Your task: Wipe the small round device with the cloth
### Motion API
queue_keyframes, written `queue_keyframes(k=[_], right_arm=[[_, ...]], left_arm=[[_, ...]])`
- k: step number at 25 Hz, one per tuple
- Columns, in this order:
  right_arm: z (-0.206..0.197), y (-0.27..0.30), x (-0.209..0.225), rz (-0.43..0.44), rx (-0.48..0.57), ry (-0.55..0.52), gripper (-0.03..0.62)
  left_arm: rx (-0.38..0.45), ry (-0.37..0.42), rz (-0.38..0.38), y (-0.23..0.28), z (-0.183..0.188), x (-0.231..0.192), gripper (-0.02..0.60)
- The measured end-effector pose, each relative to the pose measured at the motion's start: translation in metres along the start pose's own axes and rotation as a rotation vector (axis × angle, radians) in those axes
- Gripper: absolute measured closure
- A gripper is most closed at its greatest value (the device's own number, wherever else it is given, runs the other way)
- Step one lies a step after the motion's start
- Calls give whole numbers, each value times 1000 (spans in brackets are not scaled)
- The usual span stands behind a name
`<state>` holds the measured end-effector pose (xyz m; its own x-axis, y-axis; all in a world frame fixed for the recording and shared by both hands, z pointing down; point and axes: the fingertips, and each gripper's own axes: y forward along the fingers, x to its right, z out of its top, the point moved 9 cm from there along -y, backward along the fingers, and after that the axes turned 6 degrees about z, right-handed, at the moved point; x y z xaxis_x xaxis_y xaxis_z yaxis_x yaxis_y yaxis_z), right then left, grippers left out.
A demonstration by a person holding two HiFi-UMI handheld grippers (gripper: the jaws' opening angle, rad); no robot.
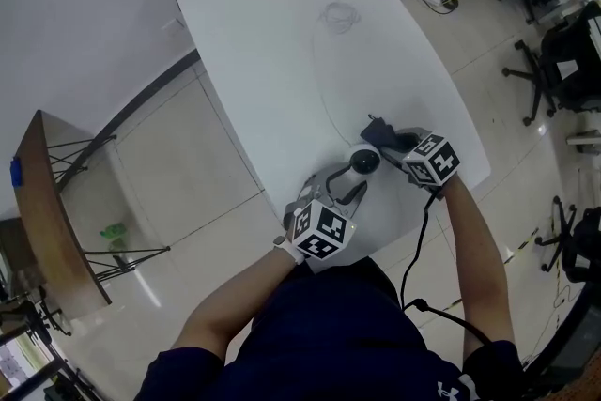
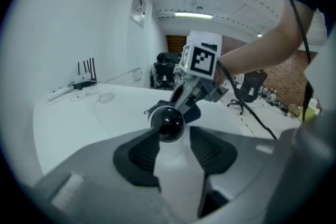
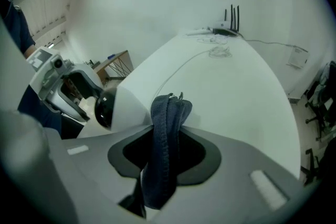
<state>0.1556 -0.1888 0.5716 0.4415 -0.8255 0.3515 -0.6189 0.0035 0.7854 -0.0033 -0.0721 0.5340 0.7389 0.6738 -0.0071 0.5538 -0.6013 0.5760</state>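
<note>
Head view: small round device (image 1: 362, 161), desk (image 1: 282, 61) beneath it. Left claw (image 2: 173, 139) clamped on its white body. Right claw (image 3: 167, 150) just beside it, pinching dark cloth (image 3: 168, 118). Step: wiping, judged about to begin; next, press cloth onto black dome.

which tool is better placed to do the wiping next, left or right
Right. The right tool is clamped on the dark blue cloth, beside the small round white device with a black dome, which the left tool grips.
</note>
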Motion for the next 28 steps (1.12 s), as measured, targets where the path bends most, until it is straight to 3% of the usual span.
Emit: queue_keyframes(k=[3,6,10,14,18,24,28], right_arm=[[24,-41,-21,7,122,-86,479],[50,-70,-52,70,167,-223,477],[66,-65,-80,177,96,-342,477],[69,-43,-77,162,-43,-425,477],[79,-31,-54,187,-67,-373,479],[91,-14,-20,396,-11,-148,479],[96,-8,-9,504,-25,-82,479]], left_arm=[[11,-1,10,-3,2,-4,399],[27,8,11,-4,8,-3,399],[41,69,-16,-5,16,10,400],[27,113,-55,-3,16,26,399],[10,103,-62,2,16,28,399],[0,102,-54,4,11,21,399],[-3,93,-55,4,11,20,399]])
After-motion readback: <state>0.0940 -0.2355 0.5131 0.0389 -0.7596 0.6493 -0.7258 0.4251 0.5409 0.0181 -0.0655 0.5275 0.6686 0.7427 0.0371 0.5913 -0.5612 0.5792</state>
